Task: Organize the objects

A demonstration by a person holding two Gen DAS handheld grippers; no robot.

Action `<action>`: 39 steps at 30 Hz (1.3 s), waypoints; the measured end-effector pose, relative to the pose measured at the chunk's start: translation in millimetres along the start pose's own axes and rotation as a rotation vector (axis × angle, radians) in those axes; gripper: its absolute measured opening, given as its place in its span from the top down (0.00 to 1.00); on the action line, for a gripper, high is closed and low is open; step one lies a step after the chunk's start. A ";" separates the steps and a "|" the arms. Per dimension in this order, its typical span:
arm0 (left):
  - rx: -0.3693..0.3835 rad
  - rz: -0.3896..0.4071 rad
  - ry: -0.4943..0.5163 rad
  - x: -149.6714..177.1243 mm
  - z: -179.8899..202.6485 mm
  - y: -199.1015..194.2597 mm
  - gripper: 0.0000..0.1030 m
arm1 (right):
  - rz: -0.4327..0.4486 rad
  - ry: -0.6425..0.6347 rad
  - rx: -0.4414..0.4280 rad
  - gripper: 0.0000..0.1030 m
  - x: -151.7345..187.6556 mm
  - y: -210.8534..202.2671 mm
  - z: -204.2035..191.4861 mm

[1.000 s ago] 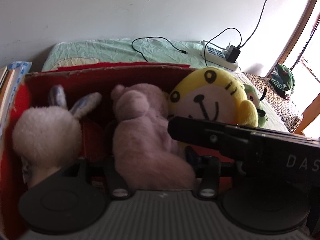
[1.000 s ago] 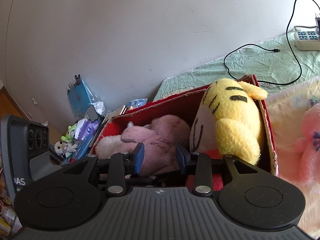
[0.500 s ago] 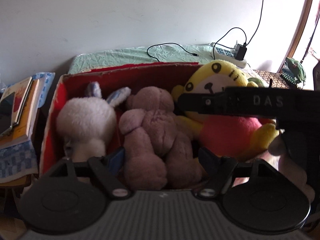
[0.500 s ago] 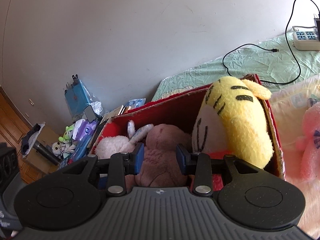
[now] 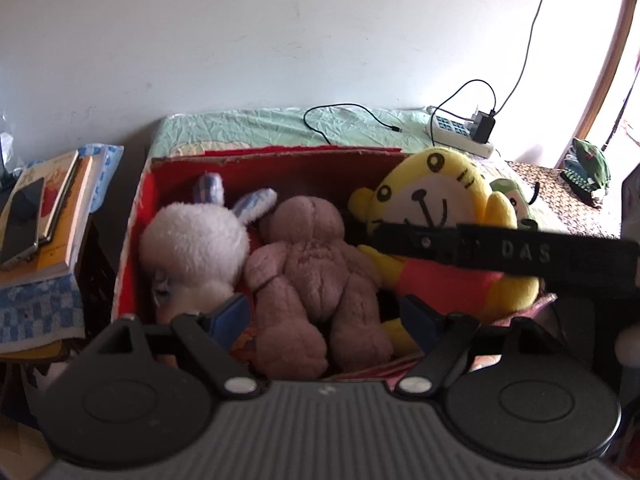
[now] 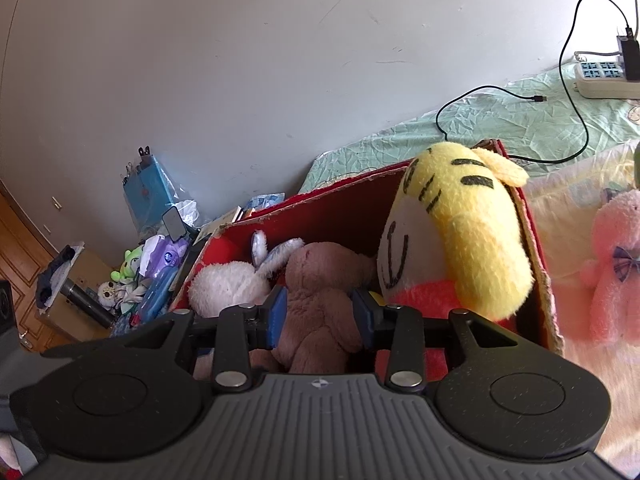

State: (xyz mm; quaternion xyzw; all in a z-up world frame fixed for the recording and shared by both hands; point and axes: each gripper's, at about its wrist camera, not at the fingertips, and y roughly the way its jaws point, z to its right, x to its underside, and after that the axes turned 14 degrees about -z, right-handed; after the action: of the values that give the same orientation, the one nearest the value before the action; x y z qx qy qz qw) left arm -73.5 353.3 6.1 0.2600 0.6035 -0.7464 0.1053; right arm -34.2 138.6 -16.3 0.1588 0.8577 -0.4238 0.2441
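Note:
A red cardboard box (image 5: 280,156) on the bed holds three plush toys side by side. A white rabbit (image 5: 192,244) lies at the left, a brown bear (image 5: 312,264) in the middle, a yellow tiger (image 5: 432,196) at the right. My left gripper (image 5: 325,314) hangs open and empty over the box's near edge, above the bear's legs. The right tool's black body (image 5: 500,254) crosses in front of the tiger. My right gripper (image 6: 319,316) has a narrow gap, through which I see the bear (image 6: 324,280). I cannot tell if it touches.
A pink plush (image 6: 616,264) lies on the bed right of the box, a small green plush (image 5: 516,196) behind the tiger. A power strip (image 5: 456,136) with cable sits near the wall. Stacked books with a phone (image 5: 48,216) are left of the box; floor clutter (image 6: 160,264) beyond.
My left gripper has drawn back and up from the brown bear, so the whole box now shows. The right gripper shifted slightly; its gap is unchanged. The toys stayed in the box.

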 end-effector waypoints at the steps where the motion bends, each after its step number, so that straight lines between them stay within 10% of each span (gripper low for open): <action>1: -0.016 -0.001 -0.001 -2.2 2.0 0.4 0.16 | 0.003 0.001 0.003 0.60 0.7 -1.5 -0.4; 39: -0.395 -0.103 -0.119 -21.5 60.3 20.3 0.03 | -0.038 0.004 -0.142 0.58 7.1 -36.0 28.8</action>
State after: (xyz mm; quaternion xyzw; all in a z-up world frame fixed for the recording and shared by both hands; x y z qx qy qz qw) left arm -61.5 287.3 8.2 0.1584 0.7434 -0.6320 0.1514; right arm -49.2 94.6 -11.9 0.1257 0.8889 -0.3662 0.2450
